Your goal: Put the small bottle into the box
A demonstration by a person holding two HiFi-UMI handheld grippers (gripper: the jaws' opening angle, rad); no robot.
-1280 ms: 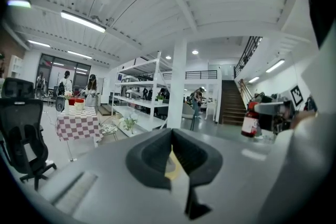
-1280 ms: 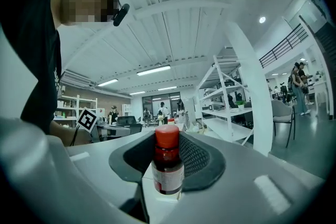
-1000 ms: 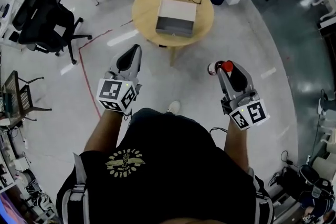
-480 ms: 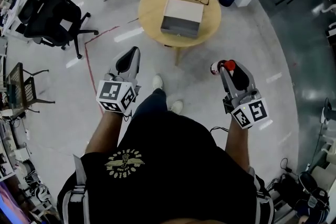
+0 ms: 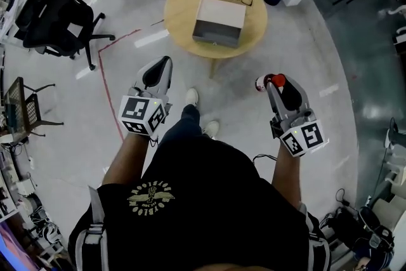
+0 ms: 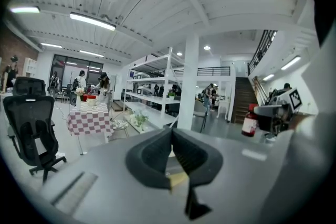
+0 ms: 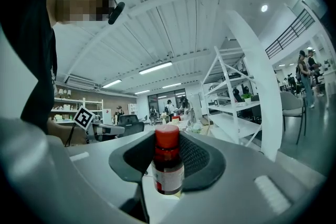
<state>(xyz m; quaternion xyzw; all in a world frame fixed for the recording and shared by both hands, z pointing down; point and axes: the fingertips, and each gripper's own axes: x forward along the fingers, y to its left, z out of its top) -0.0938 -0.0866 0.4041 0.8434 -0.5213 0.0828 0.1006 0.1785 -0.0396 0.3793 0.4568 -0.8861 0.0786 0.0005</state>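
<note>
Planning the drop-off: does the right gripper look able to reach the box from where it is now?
Probably not yet. The right gripper, shut on the small bottle, hangs over floor well short of the box on the round table. Nothing blocks the path; stepping closer should do.

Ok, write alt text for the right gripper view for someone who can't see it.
The right gripper holds a small bottle with a red cap upright between its dark jaws. Behind it are white shelving in a bright room and, at the left, the left gripper.
</note>
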